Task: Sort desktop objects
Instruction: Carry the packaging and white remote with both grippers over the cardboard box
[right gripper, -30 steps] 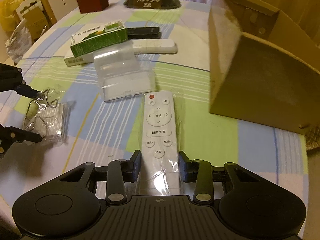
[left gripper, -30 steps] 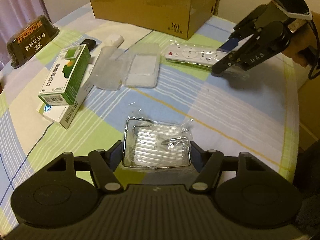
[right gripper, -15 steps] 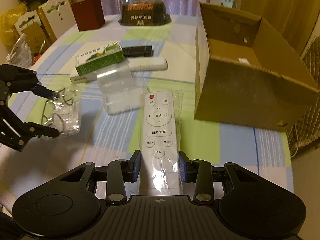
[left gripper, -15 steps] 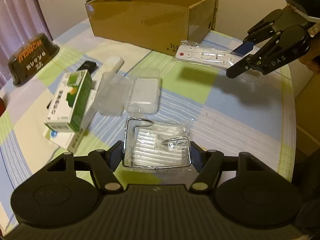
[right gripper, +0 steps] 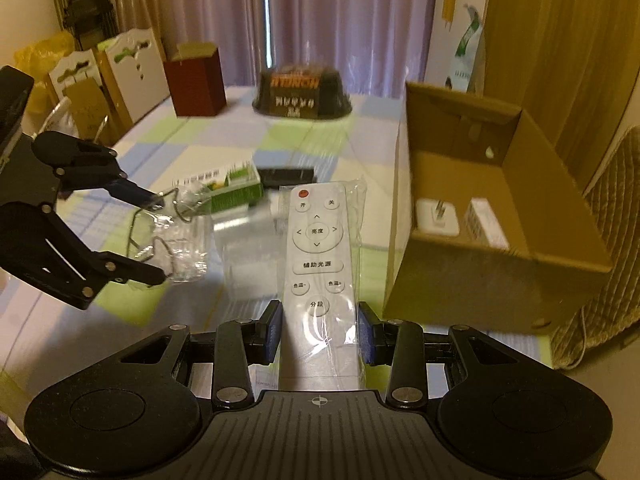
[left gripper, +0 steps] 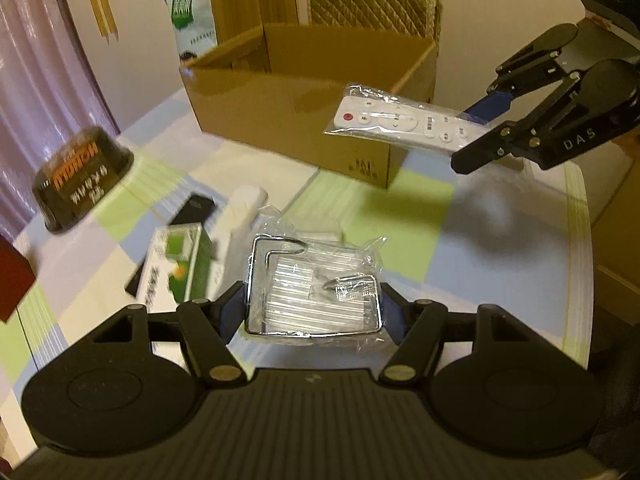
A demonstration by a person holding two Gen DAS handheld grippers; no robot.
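Our right gripper (right gripper: 320, 338) is clamped on the bagged white remote (right gripper: 318, 256), which points forward past the fingers, left of the cardboard box (right gripper: 496, 280). Our left gripper (left gripper: 314, 314) pinches the bagged wire rack (left gripper: 312, 292) between its fingers. Two items already lie in the box; the green carton (left gripper: 184, 272) and others below wait.
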